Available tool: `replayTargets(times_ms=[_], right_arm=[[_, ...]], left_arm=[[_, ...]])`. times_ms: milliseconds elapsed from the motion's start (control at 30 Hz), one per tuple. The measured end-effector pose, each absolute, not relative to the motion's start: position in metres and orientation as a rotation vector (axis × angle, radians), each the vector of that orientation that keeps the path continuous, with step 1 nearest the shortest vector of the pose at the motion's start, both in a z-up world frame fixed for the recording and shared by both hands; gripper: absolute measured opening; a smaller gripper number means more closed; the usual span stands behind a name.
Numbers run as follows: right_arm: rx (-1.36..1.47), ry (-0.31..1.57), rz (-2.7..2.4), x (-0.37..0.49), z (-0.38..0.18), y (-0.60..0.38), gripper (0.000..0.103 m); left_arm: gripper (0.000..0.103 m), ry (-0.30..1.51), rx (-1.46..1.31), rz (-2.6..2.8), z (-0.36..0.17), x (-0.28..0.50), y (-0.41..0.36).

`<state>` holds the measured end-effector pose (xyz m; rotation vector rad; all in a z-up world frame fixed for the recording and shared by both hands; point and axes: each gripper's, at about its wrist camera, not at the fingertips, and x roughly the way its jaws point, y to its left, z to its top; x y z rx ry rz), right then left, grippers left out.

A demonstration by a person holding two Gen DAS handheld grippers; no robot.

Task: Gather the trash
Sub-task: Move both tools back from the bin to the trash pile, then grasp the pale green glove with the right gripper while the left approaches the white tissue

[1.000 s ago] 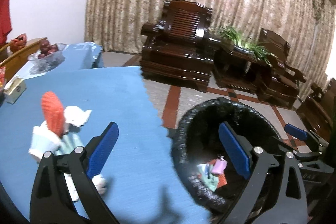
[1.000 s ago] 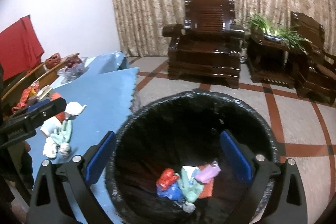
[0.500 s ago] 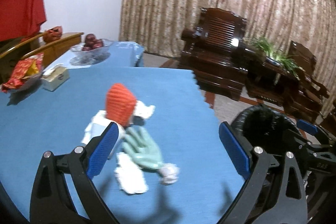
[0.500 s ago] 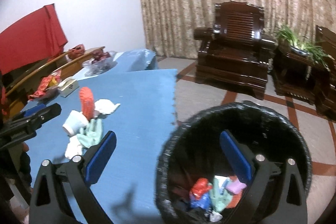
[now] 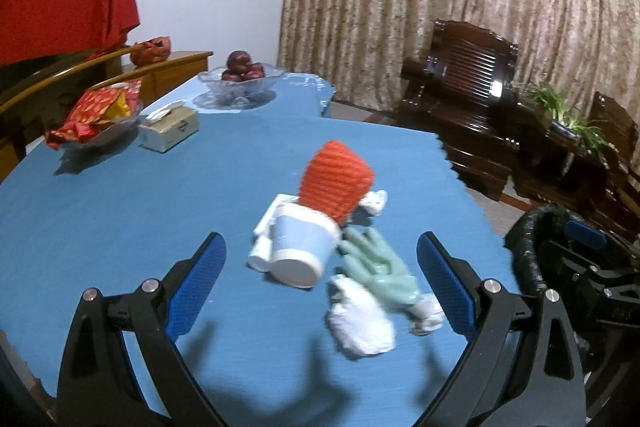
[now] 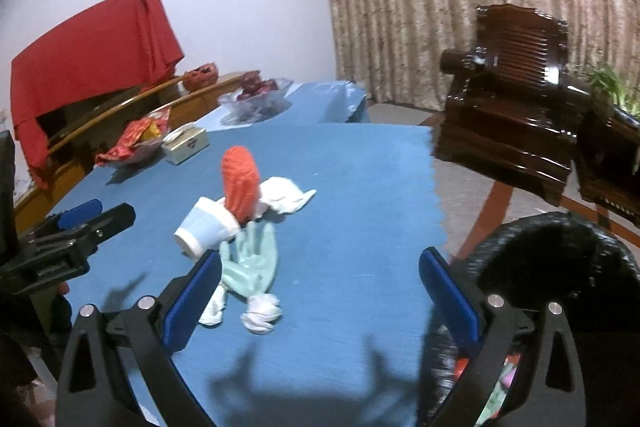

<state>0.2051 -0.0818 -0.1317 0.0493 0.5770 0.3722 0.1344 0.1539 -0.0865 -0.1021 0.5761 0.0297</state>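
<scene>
Both grippers spread wide, empty: left gripper (image 5: 320,283) over the cup (image 5: 298,245), right gripper (image 6: 320,291) nearer the bin (image 6: 560,267) at 4 o'clock. Some scraps show in the bin; cup, red net (image 5: 336,179), glove (image 5: 380,267) and tissues (image 5: 360,323) remain on the table (image 5: 120,211).

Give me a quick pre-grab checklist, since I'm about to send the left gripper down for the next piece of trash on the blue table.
1. Left gripper open, nothing in it: ok.
2. Paper cup lies on its side in front of the gripper, between the finger lines: ok.
3. Cup free of neighbours: not ok; orange mesh sleeve and green glove touch it.
4. Right gripper open, empty: ok.
5. Trash bin beside table, mouth unobstructed: ok.
</scene>
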Motion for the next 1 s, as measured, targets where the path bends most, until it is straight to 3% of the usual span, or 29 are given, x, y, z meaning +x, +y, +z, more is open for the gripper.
replayTargets(times_ms=[600,1000], right_arm=[[0.011,0.665,0.429,0.242,-0.181,-0.03,0.097],[-0.009,0.742,0.455,0.259,-0.207,-0.012,0.09]], left_arm=[[0.094,0.637,-0.134,0.083,-0.124,0.149,0.188],[0.094,0.668,-0.141,0.091,-0.142,0.157,0.194]])
